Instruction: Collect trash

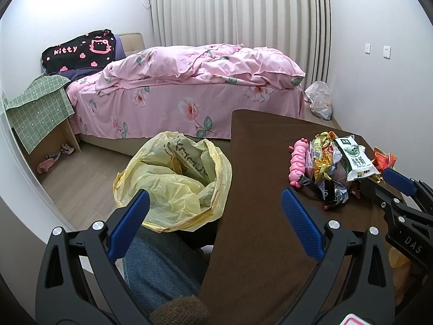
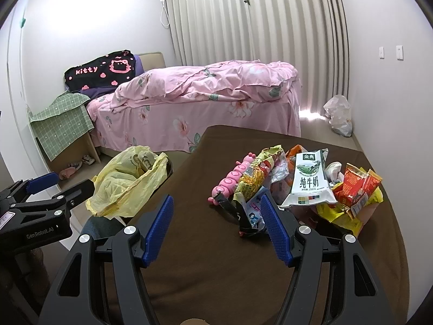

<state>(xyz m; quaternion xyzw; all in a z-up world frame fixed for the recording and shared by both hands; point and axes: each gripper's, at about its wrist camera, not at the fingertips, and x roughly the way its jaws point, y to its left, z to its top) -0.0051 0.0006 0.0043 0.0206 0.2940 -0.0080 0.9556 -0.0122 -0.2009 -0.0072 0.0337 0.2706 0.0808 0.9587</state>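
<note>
While both tools hover over the brown table (image 2: 205, 257), we log our left gripper (image 1: 215, 218) with fingers spread wide, gripping nothing; the yellow bin bag (image 1: 173, 187) sits just ahead of its left pad (image 1: 127, 224). Our right gripper (image 2: 216, 230) is likewise wide apart and empty. Its right pad (image 2: 276, 230) stands just beside the trash pile (image 2: 305, 187); contact cannot be told. A milk carton (image 2: 308, 181) tops the pile, beyond that pad.
</note>
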